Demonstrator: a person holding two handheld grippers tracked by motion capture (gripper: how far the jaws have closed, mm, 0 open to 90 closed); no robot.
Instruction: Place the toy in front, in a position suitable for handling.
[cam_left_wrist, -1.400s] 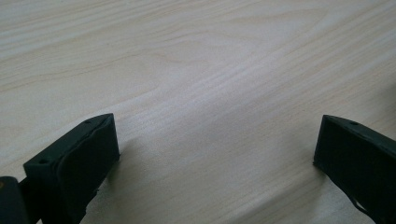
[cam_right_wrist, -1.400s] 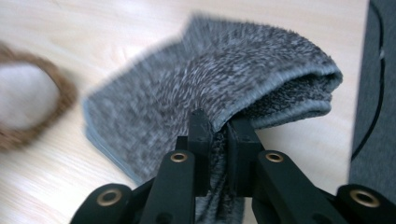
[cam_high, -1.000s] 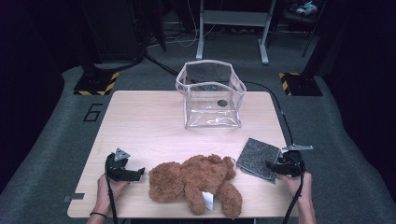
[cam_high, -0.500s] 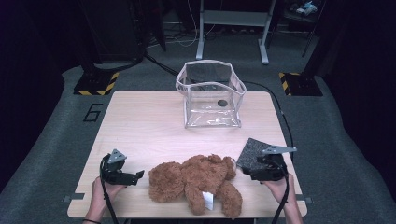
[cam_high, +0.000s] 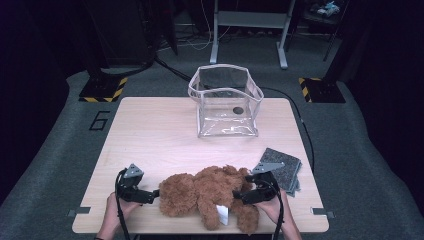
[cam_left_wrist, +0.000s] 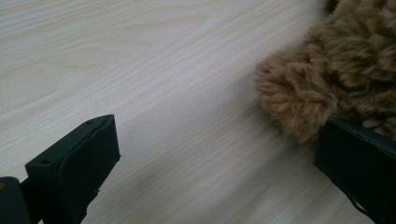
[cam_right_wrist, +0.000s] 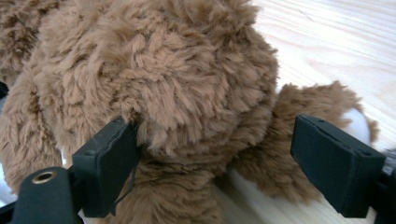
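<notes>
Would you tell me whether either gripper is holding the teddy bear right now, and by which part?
Nothing is held. The right gripper stands open around a plush part of the teddy bear; the left gripper is open, one jaw against the fur.

Bear at the near edge of the tabletop (cam_high: 150, 130)
The teddy bear (cam_high: 210, 192) lay before the clear bag (cam_high: 226, 102); the felt pad (cam_high: 285, 167) lay to its right.
</notes>
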